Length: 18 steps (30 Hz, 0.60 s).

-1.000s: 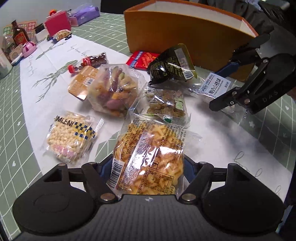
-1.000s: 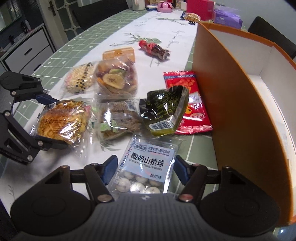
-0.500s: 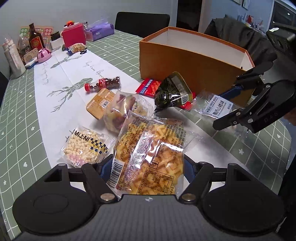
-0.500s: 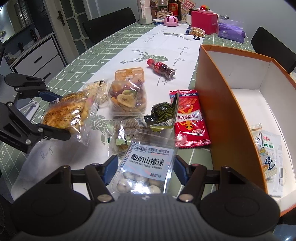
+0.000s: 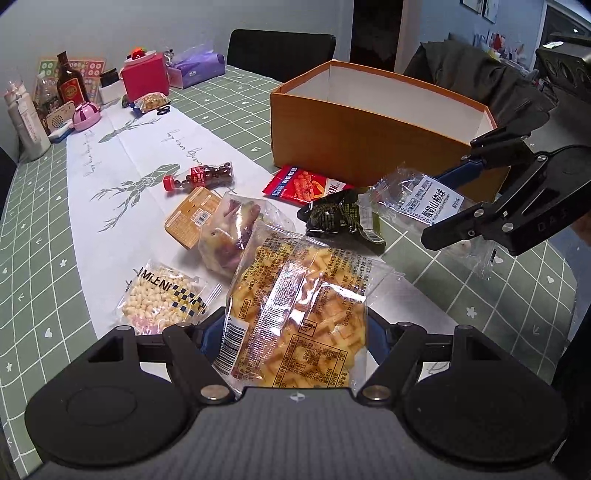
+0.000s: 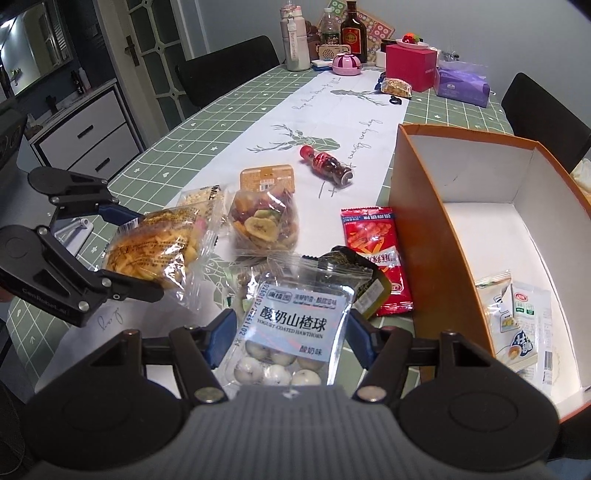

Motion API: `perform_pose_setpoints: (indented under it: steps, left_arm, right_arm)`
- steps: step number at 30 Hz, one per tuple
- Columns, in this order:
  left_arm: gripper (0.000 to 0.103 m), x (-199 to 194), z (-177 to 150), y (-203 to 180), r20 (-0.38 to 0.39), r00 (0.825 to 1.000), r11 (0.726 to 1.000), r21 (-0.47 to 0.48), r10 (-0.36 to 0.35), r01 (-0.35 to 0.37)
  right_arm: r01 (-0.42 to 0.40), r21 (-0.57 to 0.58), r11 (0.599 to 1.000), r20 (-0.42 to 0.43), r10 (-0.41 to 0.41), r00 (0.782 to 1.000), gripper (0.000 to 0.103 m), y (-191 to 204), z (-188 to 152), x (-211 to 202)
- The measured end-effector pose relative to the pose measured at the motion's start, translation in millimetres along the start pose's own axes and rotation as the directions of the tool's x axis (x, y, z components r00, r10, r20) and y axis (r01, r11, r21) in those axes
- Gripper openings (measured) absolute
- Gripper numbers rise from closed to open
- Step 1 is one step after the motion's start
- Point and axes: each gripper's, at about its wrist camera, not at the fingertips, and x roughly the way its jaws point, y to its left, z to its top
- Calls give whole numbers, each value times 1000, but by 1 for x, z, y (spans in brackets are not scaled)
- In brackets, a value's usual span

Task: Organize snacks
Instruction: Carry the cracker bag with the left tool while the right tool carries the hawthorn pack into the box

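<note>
My left gripper (image 5: pixel 293 332) is shut on a clear bag of yellow crackers (image 5: pixel 303 306), held above the table; from the right wrist view that bag (image 6: pixel 155 247) hangs in the left gripper (image 6: pixel 140 254). My right gripper (image 6: pixel 291 336) is shut on a clear bag of yogurt-coated hawthorn balls (image 6: pixel 291 325), also lifted; the left wrist view shows the right gripper (image 5: pixel 436 206) with that bag (image 5: pixel 424 203) near the orange box (image 5: pixel 369 140). The box (image 6: pixel 424 221) is open-topped and holds a few small white packets (image 6: pixel 517 317).
On the white runner lie a dried-fruit bag (image 6: pixel 264 221), a red packet (image 6: pixel 373 251), a dark green packet (image 5: pixel 340 218), a cola-bottle candy (image 5: pixel 201 177), an orange pack (image 5: pixel 192 214) and a puffed-ball bag (image 5: pixel 162 299). Bottles (image 6: pixel 352 33), a pink box (image 6: pixel 410 66) and chairs stand at the far end.
Both grippers have risen with their bags, which now hang off the table. The orange box's inside has come into view.
</note>
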Motion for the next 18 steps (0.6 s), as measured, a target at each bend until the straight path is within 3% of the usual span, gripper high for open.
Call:
perform_pose_setpoints:
  steps: [7,12,18]
  left_arm:
    - [85,-2,7,-1,-3,1000,1000,-27,14,-14]
    - [85,-10,33,-5,22,999,999,-25,36,-35]
    - [85,-12,68,-21,77,996,999,-18,47,-45]
  right_arm:
    - [-9,-19,1000,17,9,1000,62,-1,8,-11]
    - [-5,-62,998,57,8,998,61,-10,37,-38]
    - [27,-31,999,149,-22,989,61,-36,64,-75]
